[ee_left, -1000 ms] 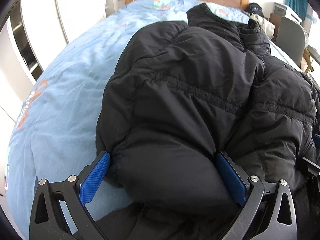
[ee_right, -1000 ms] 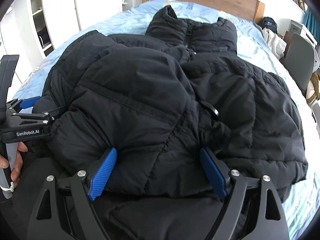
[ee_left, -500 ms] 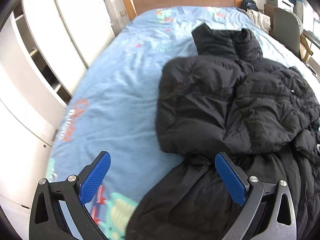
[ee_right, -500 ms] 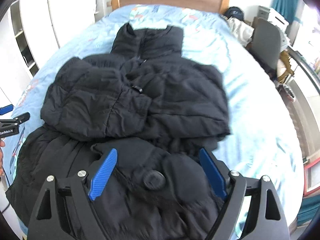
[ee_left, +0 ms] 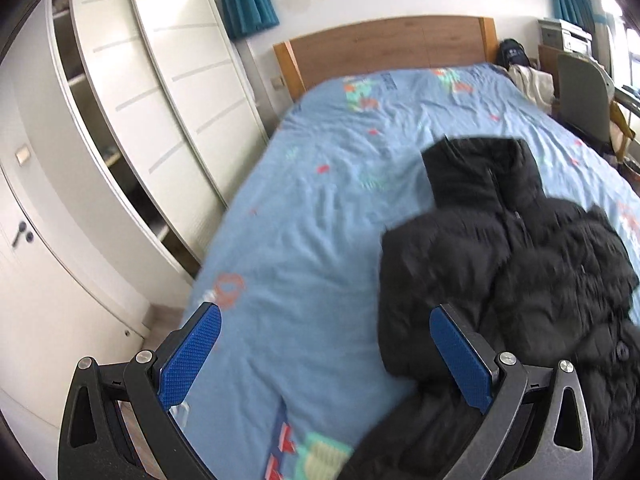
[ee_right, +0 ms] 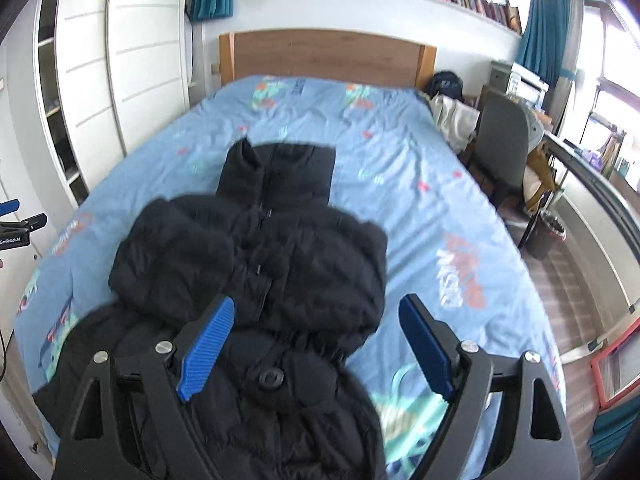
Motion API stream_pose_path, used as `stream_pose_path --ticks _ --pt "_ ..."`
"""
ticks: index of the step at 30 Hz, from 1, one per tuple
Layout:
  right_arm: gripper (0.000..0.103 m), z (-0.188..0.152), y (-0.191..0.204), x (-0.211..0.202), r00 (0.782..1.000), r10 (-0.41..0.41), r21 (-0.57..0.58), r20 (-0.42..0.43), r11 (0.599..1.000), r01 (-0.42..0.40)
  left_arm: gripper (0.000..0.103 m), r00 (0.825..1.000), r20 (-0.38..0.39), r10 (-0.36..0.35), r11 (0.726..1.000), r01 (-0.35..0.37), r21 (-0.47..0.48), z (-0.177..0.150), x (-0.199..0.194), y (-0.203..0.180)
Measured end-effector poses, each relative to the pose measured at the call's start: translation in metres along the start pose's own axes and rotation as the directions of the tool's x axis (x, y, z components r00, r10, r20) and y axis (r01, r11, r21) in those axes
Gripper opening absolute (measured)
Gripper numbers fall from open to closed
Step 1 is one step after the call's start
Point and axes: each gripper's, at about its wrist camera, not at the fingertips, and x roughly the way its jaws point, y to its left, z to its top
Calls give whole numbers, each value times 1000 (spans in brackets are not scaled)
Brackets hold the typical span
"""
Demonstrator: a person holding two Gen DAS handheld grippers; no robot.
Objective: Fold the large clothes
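One black puffer coat (ee_right: 248, 272) lies on one bed (ee_right: 440, 208) ahead of two pairs of tongs, the left tongs (ee_left: 324, 360) and the right tongs (ee_right: 316, 344), with one grey chair (ee_right: 504, 140) further right and one wooden headboard (ee_right: 328, 56) beyond.

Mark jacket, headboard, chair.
jacket (ee_right: 304, 264), right wrist view, chest by the zipper
headboard (ee_right: 320, 56), right wrist view, middle of the wood panel
chair (ee_right: 504, 136), right wrist view, grey backrest

Matt quilted jacket (ee_right: 256, 264), wooden headboard (ee_right: 328, 54)
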Motion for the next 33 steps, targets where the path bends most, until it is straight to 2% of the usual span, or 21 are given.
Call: stream_pose_path --ticks 3,6,8,13,18,21,22,28,33 --pt "84 32 1 6 1000 6 -32 25 999 -5 103 999 27 -20 999 21 -38 31 16 1" --pt "84 62 1 31 999 35 -37 19 999 -35 103 998 27 -57 996 59 -62 58 43 -8" --pt "84 80 -3 53 998 63 -18 13 998 -63 103 996 29 -81 995 83 -57 73 62 -18" --pt "84 120 -22 135 992 129 67 -11 990 -128 103 980 -2 -197 978 197 -70 118 125 -46" --pt "84 166 -40 244 984 176 141 -31 975 -170 102 951 -48 -306 948 300 -105 172 214 -72" --pt "84 184 -48 304 977 211 195 -40 960 -199 102 926 -99 -364 924 346 -163 195 269 -86" --pt "84 188 -51 321 974 223 213 -47 954 -209 102 921 -108 -375 919 353 -178 198 280 -89" --pt "84 204 -60 406 956 281 282 -89 927 -246 102 861 -164 -481 858 423 -292 214 355 -108" --pt "84 211 -67 463 943 310 300 -122 917 -262 102 827 -181 -532 819 447 -360 223 404 -118"
